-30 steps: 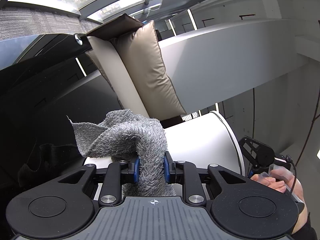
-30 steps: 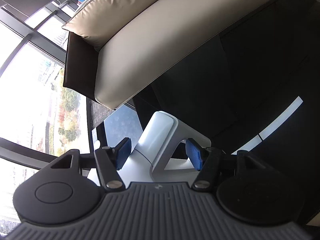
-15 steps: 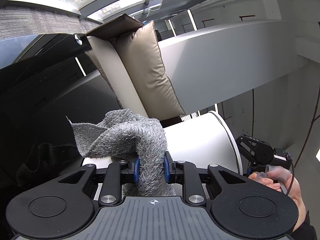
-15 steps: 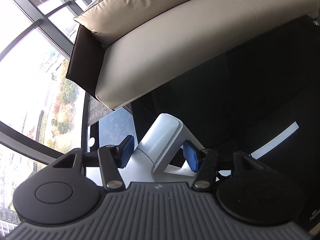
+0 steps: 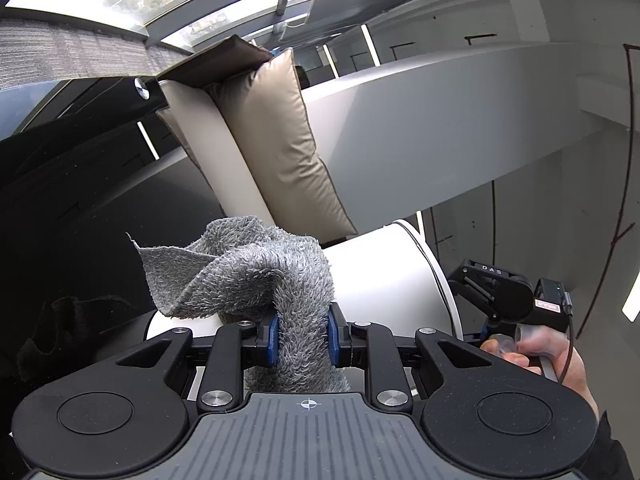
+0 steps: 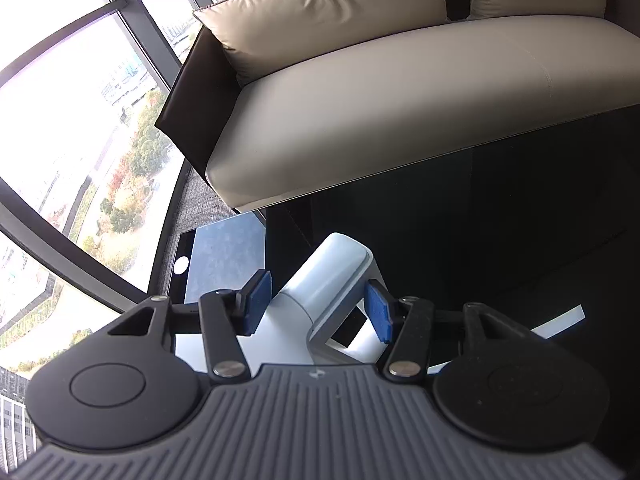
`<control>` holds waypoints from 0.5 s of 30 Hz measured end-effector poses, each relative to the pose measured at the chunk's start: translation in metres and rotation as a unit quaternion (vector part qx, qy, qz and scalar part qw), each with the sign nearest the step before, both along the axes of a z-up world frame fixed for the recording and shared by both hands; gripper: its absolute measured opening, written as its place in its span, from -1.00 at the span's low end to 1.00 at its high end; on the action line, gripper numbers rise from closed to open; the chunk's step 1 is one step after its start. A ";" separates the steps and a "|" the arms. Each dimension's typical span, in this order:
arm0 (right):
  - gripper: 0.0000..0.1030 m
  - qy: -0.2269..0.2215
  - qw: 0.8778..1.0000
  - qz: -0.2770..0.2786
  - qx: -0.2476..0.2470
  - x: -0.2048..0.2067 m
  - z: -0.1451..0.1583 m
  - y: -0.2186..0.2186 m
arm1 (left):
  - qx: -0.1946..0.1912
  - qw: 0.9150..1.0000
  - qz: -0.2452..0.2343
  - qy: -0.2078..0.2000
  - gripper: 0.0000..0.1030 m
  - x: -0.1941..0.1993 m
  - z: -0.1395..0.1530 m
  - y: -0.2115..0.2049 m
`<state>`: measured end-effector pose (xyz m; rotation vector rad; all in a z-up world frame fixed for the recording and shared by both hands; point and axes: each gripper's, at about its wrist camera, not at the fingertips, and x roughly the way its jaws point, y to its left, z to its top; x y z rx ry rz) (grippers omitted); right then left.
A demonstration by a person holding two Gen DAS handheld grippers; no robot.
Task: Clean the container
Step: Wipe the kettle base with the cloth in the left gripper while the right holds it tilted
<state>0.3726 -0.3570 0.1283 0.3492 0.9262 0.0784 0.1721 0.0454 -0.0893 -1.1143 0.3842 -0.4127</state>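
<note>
Rolled round toward level within the last second on the right wrist view, so that the sofa (image 6: 400, 100) sits nearly upright in the picture, with the pads drawn closer in on the handle (image 6: 332, 276); on the left wrist view hardly anything shifted.

Far left: left gripper (image 5: 301, 338) clenched on a bunch of grey cloth (image 5: 256, 276), held low and pointing forward, the loose cloth flopped against the outer wall of the white container (image 5: 384, 280). Middle: container tipped on its side over the dark table (image 6: 520, 220), open rim turned to the right. Right: right gripper (image 6: 318, 308) straddling the handle, pads seemingly pressing both flanks, though contact on the near side is hard to read; the hand (image 5: 536, 356) wrapped round its grip beyond the rim.

As for progress: cloth and container brought together, wiping apparently under way on the outside. No dirt or damp readable, so impossible to judge how much is wiped or left; inside out of sight
</note>
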 end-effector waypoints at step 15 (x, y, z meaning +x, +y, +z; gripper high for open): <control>0.04 0.008 0.998 0.026 -0.051 0.028 -0.010 0.031 | -0.005 1.000 -0.017 -0.008 -0.61 0.001 0.004 -0.001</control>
